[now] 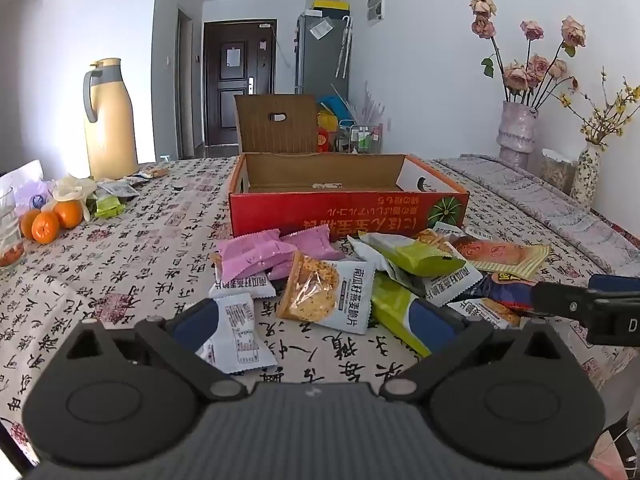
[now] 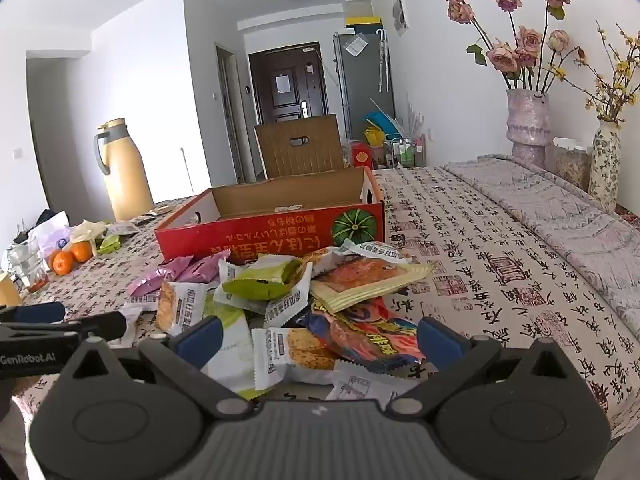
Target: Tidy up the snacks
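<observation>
A: Only the right wrist view is showing the glass (image 2: 28,268) at the table's left edge.
B: Both grippers, left gripper (image 1: 320,316) and right gripper (image 2: 318,338), are hovering spread wide, empty, over the snack pile (image 2: 280,300) lying before the red box (image 1: 348,212).

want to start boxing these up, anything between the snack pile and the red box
Nothing visible blocks it. The heap of wrapped snack packets lies right against the front wall of the open red cardboard box, lid flap up. Only that low wall must be cleared.

Box floor (image 1: 320,188) mostly hidden by its front wall, glass (image 1: 8,232) cut off at left edge
</observation>
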